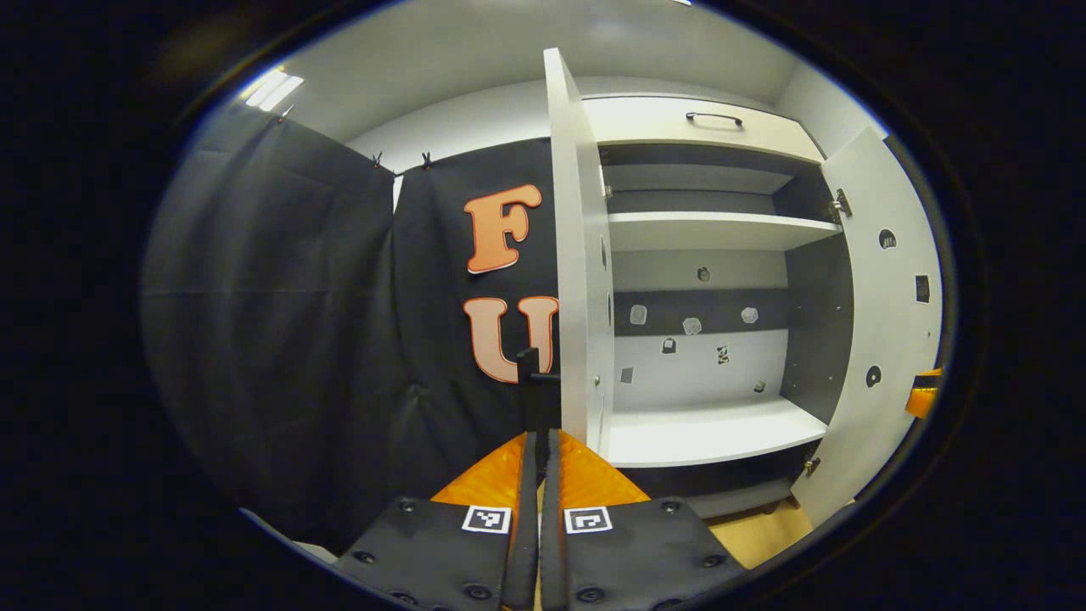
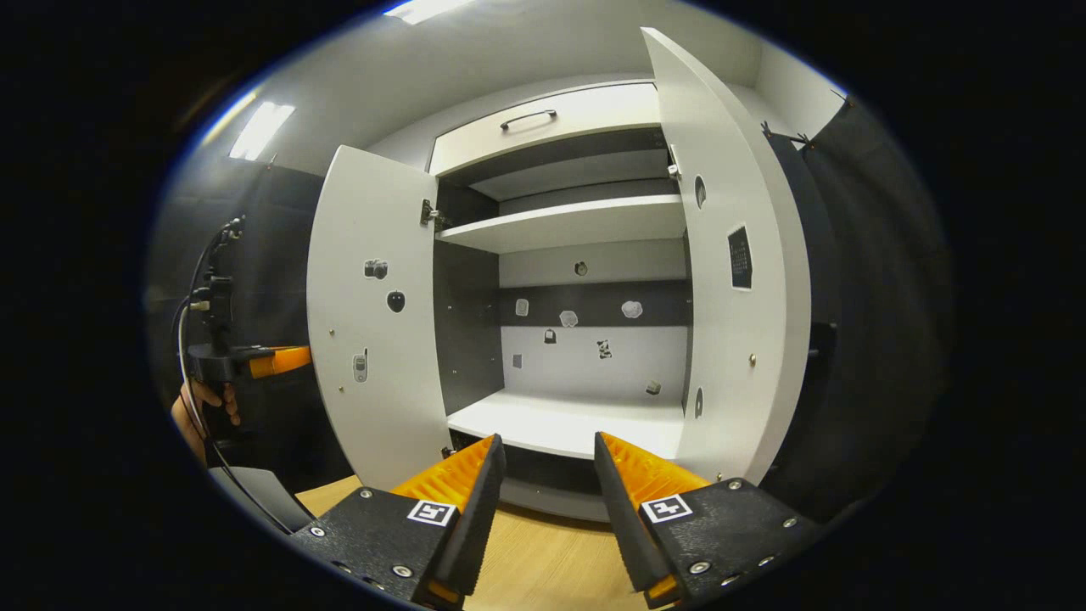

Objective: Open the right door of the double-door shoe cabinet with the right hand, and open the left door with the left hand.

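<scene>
Shoe cabinet (image 2: pixel 585 229): stands against the booth wall, seen from the front in the right gripper view; both doors swung wide; interior exposed.
Left door (image 2: pixel 373 339): open, hinged at the cabinet's left side; its inner face carries small stickers; in the left gripper view it (image 1: pixel 581 280) shows edge-on, just beyond the tool's tips.
Right door (image 2: pixel 730 280): open, angled outward toward the camera; stickers on its inner face; in the left gripper view it (image 1: pixel 882 322) stands at the far side.
Shelves: upper shelf (image 2: pixel 568 222) and lower shelf (image 2: pixel 568 424) both bare; small stickers on the back panel.
Drawer front (image 2: pixel 551 119): above the doors, closed, with a dark bar handle.
Floor (image 2: pixel 543 560): pale wood, below the cabinet.
Left tool (image 1: pixel 540 441): fingers pressed together; a dark upright handle (image 1: pixel 534 382) sits at the tips, but a grip on it cannot be confirmed; also seen at far left in the right gripper view, held by a hand (image 2: pixel 199 407).
Right tool (image 2: pixel 547 458): fingers spread apart, holding nothing, pointed at the lower shelf.
</scene>
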Tool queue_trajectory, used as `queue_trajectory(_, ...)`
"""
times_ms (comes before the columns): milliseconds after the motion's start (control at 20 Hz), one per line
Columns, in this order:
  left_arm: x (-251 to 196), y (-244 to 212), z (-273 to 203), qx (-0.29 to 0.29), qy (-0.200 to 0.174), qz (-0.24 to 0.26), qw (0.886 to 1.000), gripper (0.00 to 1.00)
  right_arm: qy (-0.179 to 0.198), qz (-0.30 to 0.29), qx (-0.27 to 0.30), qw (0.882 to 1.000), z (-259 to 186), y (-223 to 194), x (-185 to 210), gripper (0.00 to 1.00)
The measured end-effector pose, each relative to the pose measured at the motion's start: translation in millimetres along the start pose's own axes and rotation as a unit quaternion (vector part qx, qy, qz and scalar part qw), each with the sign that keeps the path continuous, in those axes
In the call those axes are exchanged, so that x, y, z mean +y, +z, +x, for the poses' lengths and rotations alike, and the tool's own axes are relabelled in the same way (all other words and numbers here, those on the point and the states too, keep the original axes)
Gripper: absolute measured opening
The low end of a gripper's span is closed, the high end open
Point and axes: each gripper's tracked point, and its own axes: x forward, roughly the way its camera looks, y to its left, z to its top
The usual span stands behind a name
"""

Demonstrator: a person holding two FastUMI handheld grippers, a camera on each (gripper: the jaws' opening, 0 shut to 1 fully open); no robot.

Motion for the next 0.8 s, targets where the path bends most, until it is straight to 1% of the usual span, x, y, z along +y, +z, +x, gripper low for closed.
queue_trajectory(100,-18,10,-7,-0.009,-0.014,-0.014,1.0,0.18,-0.009,-0.012,-0.015,1.0,4,11,0,0.66)
queue_trajectory(200,-48,20,-12,-0.026,-0.045,-0.018,0.998,0.38,-0.025,-0.028,-0.033,0.999,7,21,-5,0.67)
queue_trajectory(350,-74,30,-15,-0.042,-0.066,-0.002,0.997,0.7,-0.03,-0.041,-0.05,0.997,10,35,-1,0.68)
queue_trajectory(400,-85,33,-15,-0.046,-0.075,-0.002,0.996,0.71,-0.031,-0.046,-0.054,0.997,10,39,0,0.69)
queue_trajectory(450,-93,36,-15,-0.051,-0.081,-0.002,0.995,0.74,-0.035,-0.05,-0.059,0.996,8,44,-2,0.7)
queue_trajectory(500,-99,39,-14,-0.054,-0.087,-0.001,0.995,0.77,-0.039,-0.054,-0.064,0.996,8,47,-5,0.67)
queue_trajectory(550,-106,40,-12,-0.056,-0.095,-0.002,0.994,0.8,-0.044,-0.059,-0.067,0.995,9,50,-7,0.73)
queue_trajectory(600,-110,42,-11,-0.058,-0.103,-0.005,0.993,0.82,-0.05,-0.063,-0.069,0.994,8,51,-9,0.74)
queue_trajectory(650,-117,42,-10,-0.058,-0.109,-0.01,0.992,0.89,-0.058,-0.067,-0.07,0.994,8,51,-14,0.76)
queue_trajectory(700,-120,44,-8,-0.061,-0.109,-0.015,0.992,0.91,-0.066,-0.068,-0.07,0.993,6,52,-19,0.79)
queue_trajectory(750,-122,46,-3,-0.064,-0.108,-0.02,0.992,0.96,-0.071,-0.067,-0.07,0.993,5,52,-23,0.82)
queue_trajectory(800,-123,48,0,-0.066,-0.106,-0.023,0.992,0.96,-0.077,-0.065,-0.071,0.992,4,54,-26,0.86)
